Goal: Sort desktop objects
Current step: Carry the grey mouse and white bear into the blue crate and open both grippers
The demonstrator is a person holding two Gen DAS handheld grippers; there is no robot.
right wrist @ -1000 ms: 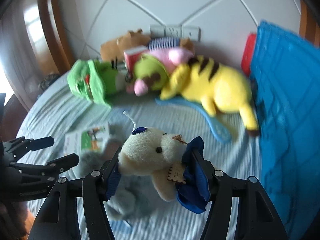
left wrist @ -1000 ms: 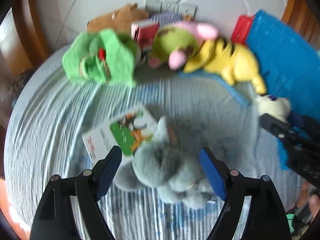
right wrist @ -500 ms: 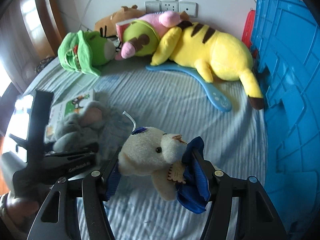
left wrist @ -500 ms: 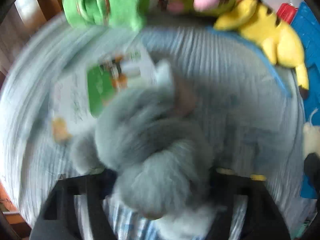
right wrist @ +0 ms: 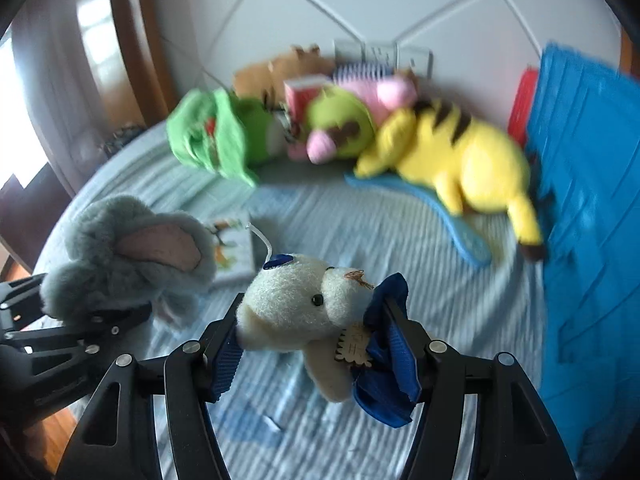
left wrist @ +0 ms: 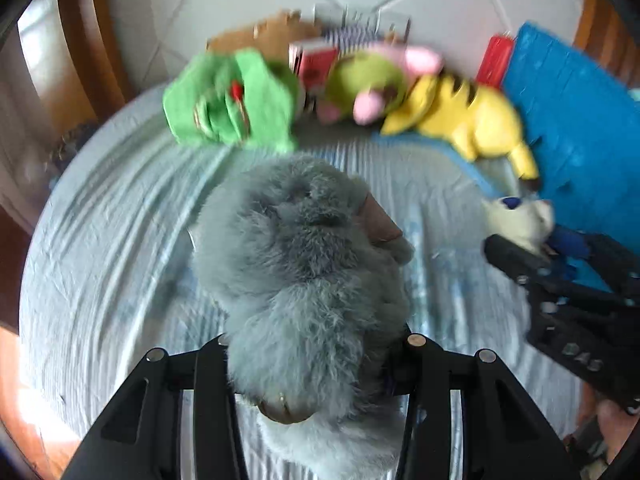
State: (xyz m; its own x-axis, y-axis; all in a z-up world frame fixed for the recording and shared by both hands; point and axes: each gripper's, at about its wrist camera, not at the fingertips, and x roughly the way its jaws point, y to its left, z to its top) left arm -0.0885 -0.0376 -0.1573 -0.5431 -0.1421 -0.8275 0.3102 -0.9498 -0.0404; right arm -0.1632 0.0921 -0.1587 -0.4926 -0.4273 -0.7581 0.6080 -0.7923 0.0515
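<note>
Grey plush (left wrist: 304, 280) pinched in left gripper (left wrist: 312, 356), jaws just closed on it; cream bear (right wrist: 304, 308) clamped in right gripper (right wrist: 320, 336) — neither dropped in blue crate (right wrist: 592, 200) yet — yellow plush (right wrist: 460, 160), others left.

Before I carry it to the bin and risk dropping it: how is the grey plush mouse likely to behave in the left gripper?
The grey plush mouse looks soft and compressible: the left gripper, whose jaws have just been closing, sinks into its fur. It probably flops, since its head bulges unsupported above the jaws. It seems light and unlikely to break.
</note>
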